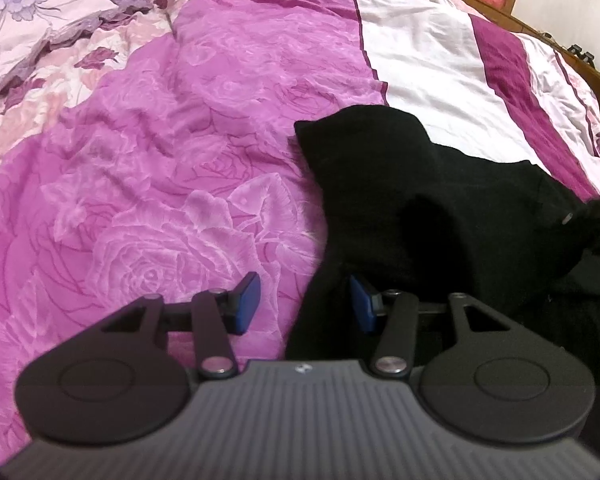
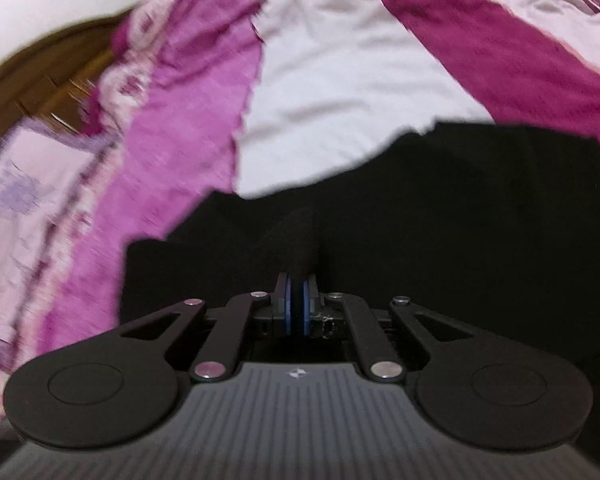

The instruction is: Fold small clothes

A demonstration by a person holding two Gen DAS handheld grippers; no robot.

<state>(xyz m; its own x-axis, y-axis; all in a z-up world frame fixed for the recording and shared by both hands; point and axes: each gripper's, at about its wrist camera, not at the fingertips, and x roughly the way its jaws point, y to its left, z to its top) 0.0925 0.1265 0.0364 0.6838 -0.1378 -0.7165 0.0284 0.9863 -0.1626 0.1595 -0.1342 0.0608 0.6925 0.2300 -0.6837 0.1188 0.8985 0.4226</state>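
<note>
- My left gripper wore bright blue pads on matte black links.
- The small knitted garment was plain black, with no pattern.
- The crumpled bedspread under me was magenta with pale rose outlines, then white and deep plum stripes.
- The soft pillow was pale pink with lilac flowers.
- My right gripper showed blue pad edges.
</note>
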